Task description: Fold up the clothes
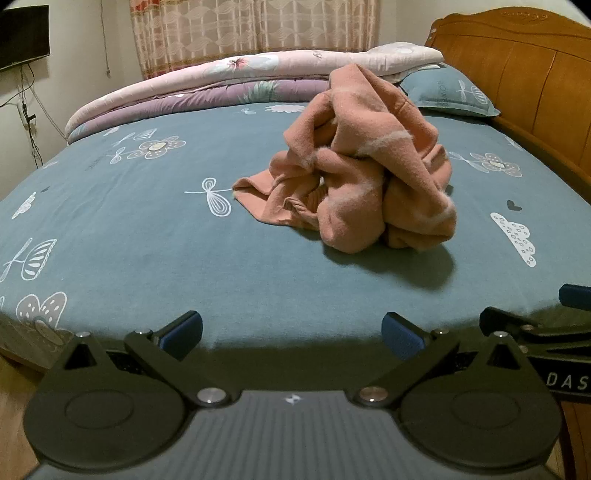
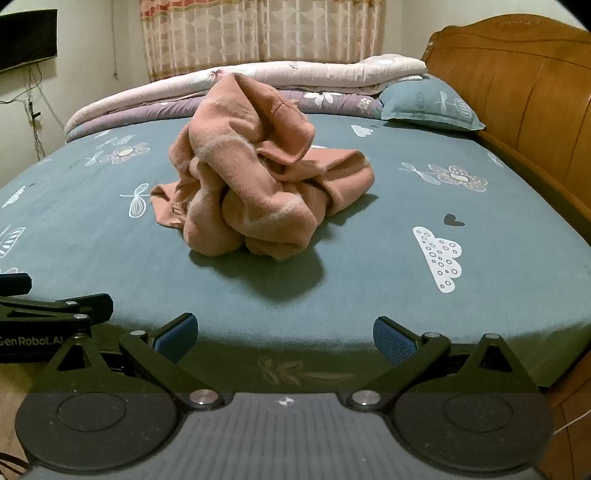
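Note:
A salmon-pink garment (image 1: pixel 362 166) lies crumpled in a tall heap on the blue-grey patterned bedsheet (image 1: pixel 147 229), right of centre in the left wrist view. The right wrist view shows the same garment (image 2: pixel 255 177) left of centre. My left gripper (image 1: pixel 291 334) hangs at the bed's near edge, open, its blue pads (image 1: pixel 400 334) wide apart with nothing between them. My right gripper (image 2: pixel 284 338) is likewise open and empty at the near edge, well short of the heap. Each gripper shows at the side of the other's view.
Folded pink and purple quilts (image 1: pixel 229 85) run along the far side of the bed. A blue pillow (image 1: pixel 447 92) rests against the wooden headboard (image 1: pixel 517 74) on the right. A curtain (image 1: pixel 255 29) hangs behind, and a dark screen (image 1: pixel 22 35) is on the left wall.

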Demonstrator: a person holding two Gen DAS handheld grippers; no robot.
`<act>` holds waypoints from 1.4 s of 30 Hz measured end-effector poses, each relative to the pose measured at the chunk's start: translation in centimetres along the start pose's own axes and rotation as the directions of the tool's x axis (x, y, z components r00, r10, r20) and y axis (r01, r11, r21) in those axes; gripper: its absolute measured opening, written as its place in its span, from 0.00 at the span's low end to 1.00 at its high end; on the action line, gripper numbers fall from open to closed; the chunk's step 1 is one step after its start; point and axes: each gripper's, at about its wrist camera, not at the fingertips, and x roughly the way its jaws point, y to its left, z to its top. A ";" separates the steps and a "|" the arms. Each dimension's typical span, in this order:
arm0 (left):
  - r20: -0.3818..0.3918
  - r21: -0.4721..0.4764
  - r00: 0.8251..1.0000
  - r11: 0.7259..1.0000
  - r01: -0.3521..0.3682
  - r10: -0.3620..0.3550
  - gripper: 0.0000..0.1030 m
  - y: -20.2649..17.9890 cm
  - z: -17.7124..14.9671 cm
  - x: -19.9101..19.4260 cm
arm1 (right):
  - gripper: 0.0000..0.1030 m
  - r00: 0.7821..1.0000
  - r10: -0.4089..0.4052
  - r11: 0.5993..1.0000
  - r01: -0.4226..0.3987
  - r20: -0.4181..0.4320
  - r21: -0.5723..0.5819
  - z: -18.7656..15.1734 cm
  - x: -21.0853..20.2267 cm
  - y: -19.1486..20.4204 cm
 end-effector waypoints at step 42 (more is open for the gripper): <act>0.016 0.021 1.000 1.000 -0.007 0.006 1.00 -0.2 2.7 2.6 | 1.00 0.999 -0.024 0.999 0.023 -0.029 -0.028 1.3 1.9 0.0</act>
